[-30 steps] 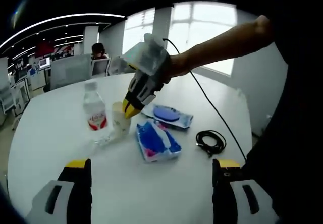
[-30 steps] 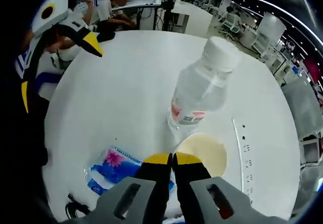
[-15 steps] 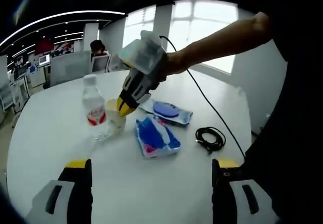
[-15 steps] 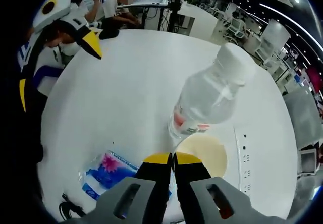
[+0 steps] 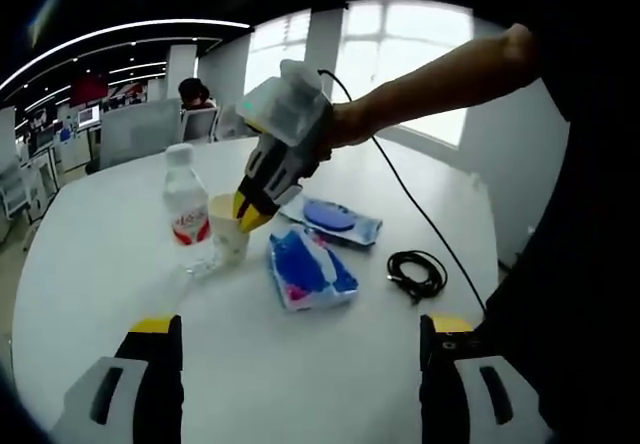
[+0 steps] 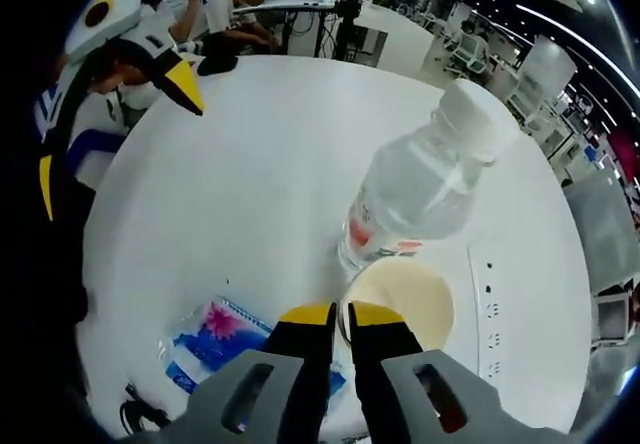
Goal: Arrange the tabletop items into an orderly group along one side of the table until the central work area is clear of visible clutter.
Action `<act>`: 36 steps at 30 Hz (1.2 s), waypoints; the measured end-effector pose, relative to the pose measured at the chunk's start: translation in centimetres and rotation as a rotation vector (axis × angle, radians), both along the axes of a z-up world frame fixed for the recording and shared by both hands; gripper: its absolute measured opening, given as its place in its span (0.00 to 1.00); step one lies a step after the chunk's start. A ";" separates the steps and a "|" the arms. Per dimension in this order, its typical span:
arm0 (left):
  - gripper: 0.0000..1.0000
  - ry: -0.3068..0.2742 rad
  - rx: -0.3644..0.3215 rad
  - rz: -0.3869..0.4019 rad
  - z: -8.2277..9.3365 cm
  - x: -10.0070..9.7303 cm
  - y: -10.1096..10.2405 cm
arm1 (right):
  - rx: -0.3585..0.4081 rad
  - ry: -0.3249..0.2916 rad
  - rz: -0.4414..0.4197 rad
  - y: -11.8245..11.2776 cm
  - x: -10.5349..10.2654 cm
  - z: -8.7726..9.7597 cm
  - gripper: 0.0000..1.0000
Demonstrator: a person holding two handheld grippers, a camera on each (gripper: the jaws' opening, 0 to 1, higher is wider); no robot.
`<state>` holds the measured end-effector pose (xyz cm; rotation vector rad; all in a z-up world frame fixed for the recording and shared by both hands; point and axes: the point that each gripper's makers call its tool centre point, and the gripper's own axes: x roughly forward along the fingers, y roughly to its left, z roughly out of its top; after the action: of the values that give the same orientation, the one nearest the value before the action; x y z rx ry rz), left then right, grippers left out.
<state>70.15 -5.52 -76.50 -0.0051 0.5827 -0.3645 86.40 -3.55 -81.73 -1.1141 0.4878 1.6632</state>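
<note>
Right gripper (image 6: 339,314) now pinches the paper cup (image 6: 402,302) rim beside the water bottle (image 6: 425,189), its jaws slightly parted versus before; left gripper (image 5: 295,326) stays wide over bare table (image 5: 100,254).

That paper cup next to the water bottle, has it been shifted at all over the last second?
Yes. In the left gripper view the paper cup, pinched at its rim by the right gripper, has slid closer to the water bottle and away from the blue tissue pack.

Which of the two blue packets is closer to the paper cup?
The tissue pack with the pink flower print sits nearer the paper cup. The other blue packet, with the round lid, lies farther back toward the window.
</note>
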 end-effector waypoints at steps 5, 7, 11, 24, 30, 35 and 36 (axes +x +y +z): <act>0.98 -0.001 0.001 -0.005 -0.1 -0.1 0.0 | 0.017 0.005 -0.018 0.1 0.1 0.7 0.05; 0.98 -0.004 0.000 -0.006 0.1 -0.1 -0.1 | 0.024 0.007 -0.024 0.1 0.0 1.1 0.06; 0.98 -0.015 0.000 -0.007 0.3 0.1 0.0 | 0.078 -0.014 -0.042 0.1 -0.5 2.6 0.12; 0.99 -0.013 0.035 -0.028 0.6 0.1 -0.3 | 0.290 0.029 -0.333 -3.5 0.3 7.2 0.44; 1.00 -0.028 0.036 -0.031 0.9 0.4 -0.2 | 0.356 0.067 -0.510 -6.7 0.6 8.0 0.53; 1.00 -0.042 0.039 -0.045 1.3 0.5 -0.1 | 0.390 0.085 -0.627 -9.3 -0.1 8.6 0.62; 1.00 -0.044 0.040 -0.046 1.3 0.6 0.0 | 0.399 0.088 -0.647 -9.8 -0.3 8.7 0.64</act>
<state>70.70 -5.48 -75.19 0.0550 0.5477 -0.3965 86.12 -13.36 -72.98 -0.5107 0.4801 1.1654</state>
